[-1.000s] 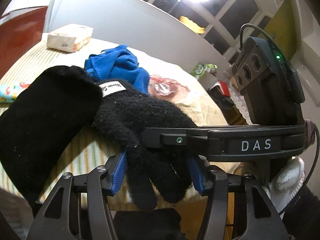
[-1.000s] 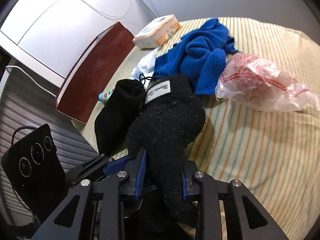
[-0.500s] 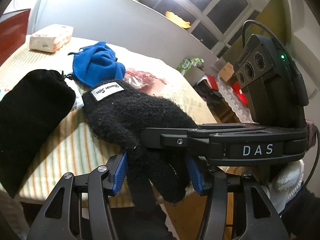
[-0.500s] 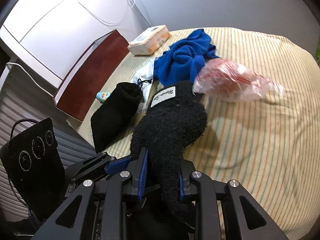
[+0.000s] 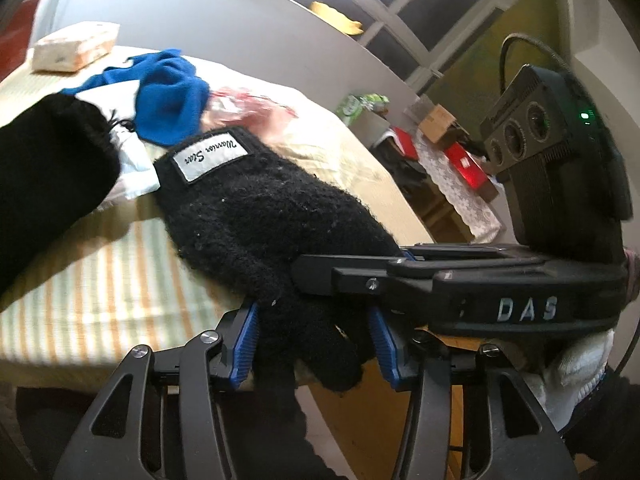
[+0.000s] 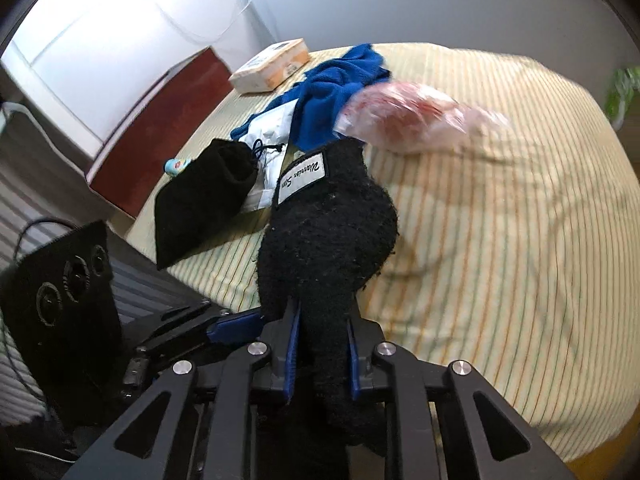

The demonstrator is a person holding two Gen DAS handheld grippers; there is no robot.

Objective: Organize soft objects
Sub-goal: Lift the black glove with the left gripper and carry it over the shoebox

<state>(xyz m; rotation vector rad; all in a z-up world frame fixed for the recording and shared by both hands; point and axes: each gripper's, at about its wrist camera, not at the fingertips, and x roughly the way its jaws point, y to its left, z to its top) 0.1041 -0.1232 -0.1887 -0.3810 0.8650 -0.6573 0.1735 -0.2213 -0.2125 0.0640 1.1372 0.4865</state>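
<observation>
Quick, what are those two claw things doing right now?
Left gripper: jaws just narrowed around the fuzzy black knit glove's fingers; grip unclear.
Right gripper: clamped shut on the same glove.

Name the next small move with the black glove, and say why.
Probably close the left gripper fully on the black glove. Its jaws have just been closing around the glove's fingers, while the right gripper already pinches one finger, so both ends could then be laid flat.
</observation>
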